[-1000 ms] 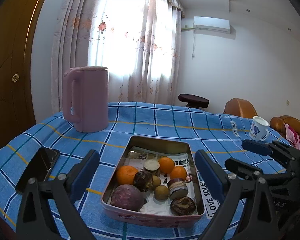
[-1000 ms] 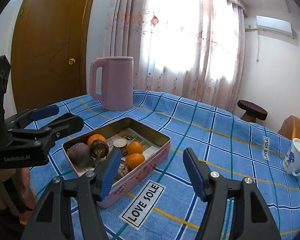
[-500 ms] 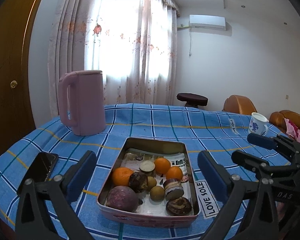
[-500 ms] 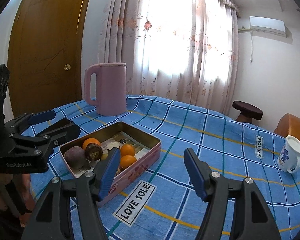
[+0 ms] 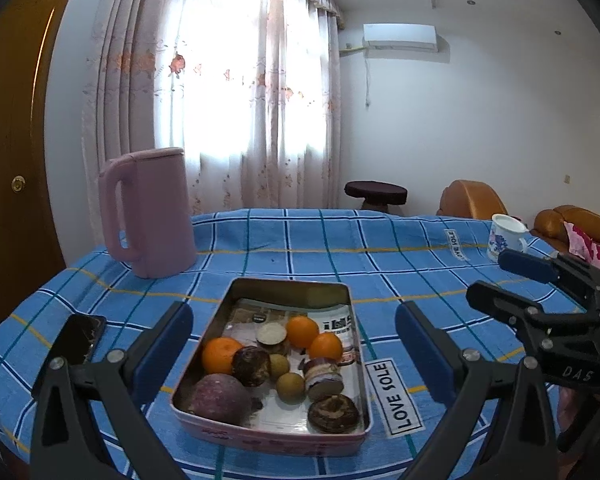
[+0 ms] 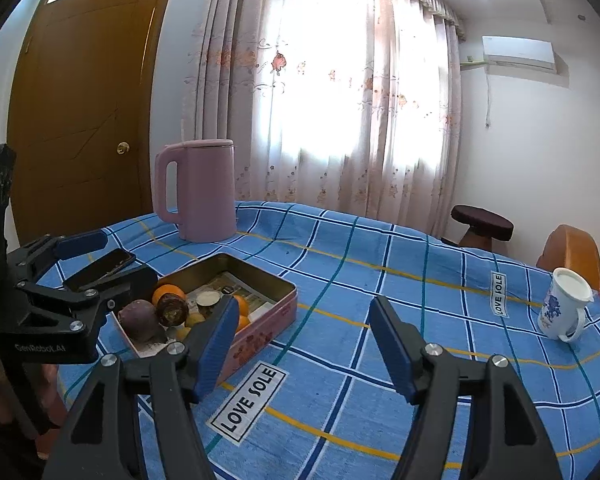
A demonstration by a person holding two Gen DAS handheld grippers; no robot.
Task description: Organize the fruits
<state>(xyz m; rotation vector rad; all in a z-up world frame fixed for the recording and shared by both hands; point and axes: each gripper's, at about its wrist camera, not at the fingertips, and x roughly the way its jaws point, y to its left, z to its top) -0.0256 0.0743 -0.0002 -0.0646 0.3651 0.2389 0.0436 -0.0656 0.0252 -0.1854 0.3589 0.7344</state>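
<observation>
A pink metal tin (image 5: 328, 292) sits on the blue checked tablecloth and holds several fruits: oranges (image 5: 220, 355), a large purple fruit (image 5: 219, 398), dark mangosteens (image 5: 251, 365) and small brown longans (image 5: 290, 387). The tin also shows in the right wrist view (image 6: 276, 312). My left gripper (image 5: 294, 350) is open and empty, raised in front of the tin with a finger on each side. My right gripper (image 6: 304, 344) is open and empty, hovering over the cloth to the right of the tin.
A pink kettle (image 5: 148, 212) stands at the back left of the table. A black phone (image 5: 80, 338) lies at the left edge. A white and blue mug (image 6: 564, 308) stands at the right. Stools and orange seats stand beyond the table.
Both grippers have risen and drawn back a little, so the tin sits lower and farther in each view. Both stay open and empty.
</observation>
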